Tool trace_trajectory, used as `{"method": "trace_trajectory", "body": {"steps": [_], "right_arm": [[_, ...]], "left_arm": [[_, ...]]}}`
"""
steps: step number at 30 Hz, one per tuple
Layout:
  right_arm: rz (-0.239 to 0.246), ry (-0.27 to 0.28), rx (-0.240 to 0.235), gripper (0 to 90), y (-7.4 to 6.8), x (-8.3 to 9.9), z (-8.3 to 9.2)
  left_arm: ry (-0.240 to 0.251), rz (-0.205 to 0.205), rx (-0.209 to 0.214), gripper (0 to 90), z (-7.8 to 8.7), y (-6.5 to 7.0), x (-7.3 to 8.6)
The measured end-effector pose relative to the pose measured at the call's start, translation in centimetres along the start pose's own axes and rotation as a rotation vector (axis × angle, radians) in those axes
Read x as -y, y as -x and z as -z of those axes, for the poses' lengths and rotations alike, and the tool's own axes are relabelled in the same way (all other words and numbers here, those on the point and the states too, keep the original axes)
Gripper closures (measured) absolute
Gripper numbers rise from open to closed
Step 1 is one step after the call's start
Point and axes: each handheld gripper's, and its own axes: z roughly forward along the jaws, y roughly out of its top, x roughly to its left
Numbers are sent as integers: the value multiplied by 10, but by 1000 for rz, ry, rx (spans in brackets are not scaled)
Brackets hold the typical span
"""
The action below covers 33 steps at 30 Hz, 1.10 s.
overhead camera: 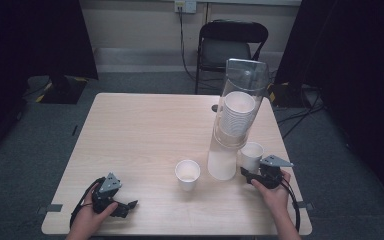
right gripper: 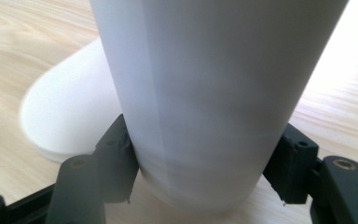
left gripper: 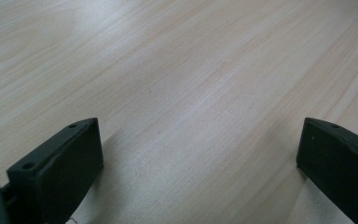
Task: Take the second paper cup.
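Observation:
A white paper cup point(overhead camera: 252, 152) stands upright near the table's right front, beside the white base point(overhead camera: 222, 165) of a clear tube dispenser point(overhead camera: 244, 80) that holds a stack of cups point(overhead camera: 237, 117). My right gripper point(overhead camera: 249, 169) is shut on this cup low on its wall; in the right gripper view both jaws press the cup point(right gripper: 214, 93), with the dispenser base point(right gripper: 60, 121) behind it. A second paper cup point(overhead camera: 187, 174) stands alone at the front centre. My left gripper point(overhead camera: 127, 206) rests at the front left, open over bare wood point(left gripper: 200, 70).
The light wooden table point(overhead camera: 140, 130) has free room across its left and far half. A black folding chair point(overhead camera: 230, 45) stands behind the far edge. Dark curtains flank the room, and cables lie on the floor at the right.

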Motion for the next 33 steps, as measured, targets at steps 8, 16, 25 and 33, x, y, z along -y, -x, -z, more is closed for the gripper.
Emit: {"method": "trace_trajectory", "body": {"steps": [8, 16, 25, 33], "right_arm": [[-72, -28, 55, 349, 14, 1, -4], [-127, -61, 91, 344, 26, 1, -6], [-73, -102, 114, 337, 24, 0, -9], [-61, -114, 136, 266, 24, -3, -14]], "left_arm": [[0, 0, 0, 0, 0, 0, 0], [-2, 0, 0, 0, 0, 0, 0], [-3, 0, 0, 0, 0, 0, 0], [-9, -8, 0, 0, 0, -1, 0]]}}
